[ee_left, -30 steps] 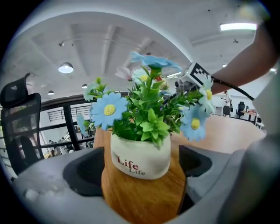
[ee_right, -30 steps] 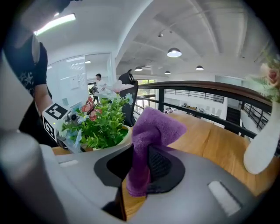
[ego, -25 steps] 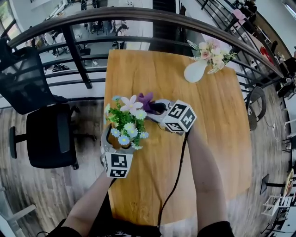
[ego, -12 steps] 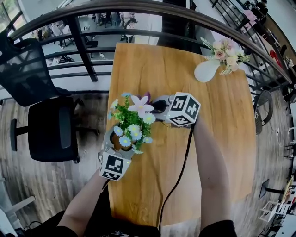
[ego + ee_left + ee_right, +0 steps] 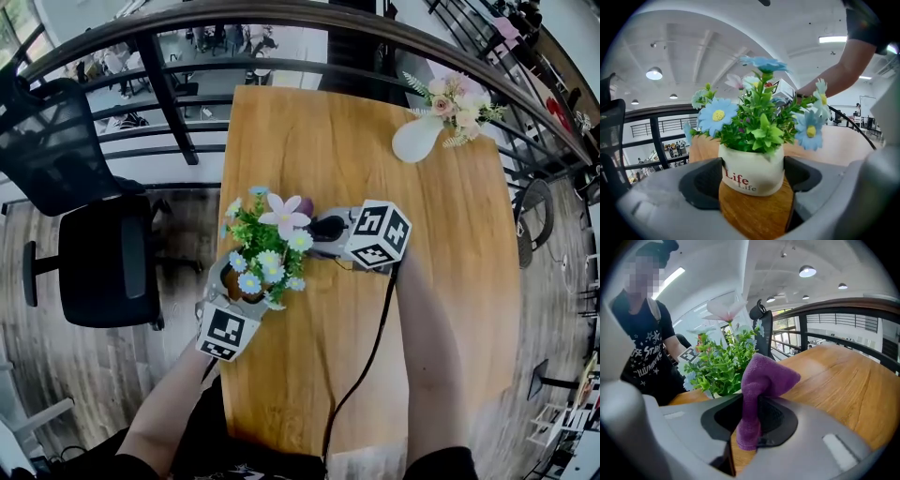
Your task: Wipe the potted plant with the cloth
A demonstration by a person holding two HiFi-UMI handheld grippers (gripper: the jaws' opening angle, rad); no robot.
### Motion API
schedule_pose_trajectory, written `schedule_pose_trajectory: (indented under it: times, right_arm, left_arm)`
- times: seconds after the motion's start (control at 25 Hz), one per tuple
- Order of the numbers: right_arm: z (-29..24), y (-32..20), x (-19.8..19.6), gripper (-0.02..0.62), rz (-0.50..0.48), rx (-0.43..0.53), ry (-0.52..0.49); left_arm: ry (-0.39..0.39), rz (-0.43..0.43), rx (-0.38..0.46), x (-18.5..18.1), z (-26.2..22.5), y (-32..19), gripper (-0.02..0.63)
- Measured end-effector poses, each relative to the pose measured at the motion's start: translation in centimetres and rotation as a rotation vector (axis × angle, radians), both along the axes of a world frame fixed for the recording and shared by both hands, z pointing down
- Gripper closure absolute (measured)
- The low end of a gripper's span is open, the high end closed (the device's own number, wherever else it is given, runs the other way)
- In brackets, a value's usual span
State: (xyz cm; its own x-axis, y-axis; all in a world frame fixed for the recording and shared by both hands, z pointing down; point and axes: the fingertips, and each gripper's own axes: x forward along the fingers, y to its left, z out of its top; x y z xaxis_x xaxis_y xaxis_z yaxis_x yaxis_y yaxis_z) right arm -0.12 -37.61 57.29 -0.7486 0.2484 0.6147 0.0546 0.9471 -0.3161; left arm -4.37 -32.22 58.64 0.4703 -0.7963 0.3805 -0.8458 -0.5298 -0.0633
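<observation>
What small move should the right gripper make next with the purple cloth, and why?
Probably ease the right gripper a little toward the potted plant until the purple cloth touches its leaves. The cloth is pinched in that gripper's jaws, just short of the foliage, while the left gripper, whose jaws have just been closing, clasps the white pot and steadies it.

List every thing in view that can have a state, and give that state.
potted plant: upright on the table, near its left edge.
left gripper: jaws have just been closing, now clamped on the plant's pot.
purple cloth: bunched up, close by the flowers.
right gripper: shut on the purple cloth.
flower vase: at the far right corner, untouched.
office chair: empty.
</observation>
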Motion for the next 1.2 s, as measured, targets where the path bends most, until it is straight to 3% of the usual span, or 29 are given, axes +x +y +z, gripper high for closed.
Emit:
schedule_pose_trajectory:
  times: [0.56, 0.96, 1.2]
  right_arm:
    - [0.0, 4.8, 2.6, 0.514, 0.278, -0.069, -0.09]
    - [-0.1, 9.8, 1.7, 0.512, 0.317, -0.133, -0.151]
    - [-0.2, 11.3, 1.7, 0.512, 0.347, -0.13, -0.159]
  left_arm:
    - [0.004, 0.0, -0.013, 0.1, 0.4, 0.4, 0.176]
    - [-0.001, 0.009, -0.03, 0.2, 0.3, 0.5, 0.179]
    - [-0.007, 0.079, -0.031, 0.5, 0.3, 0.7, 0.178]
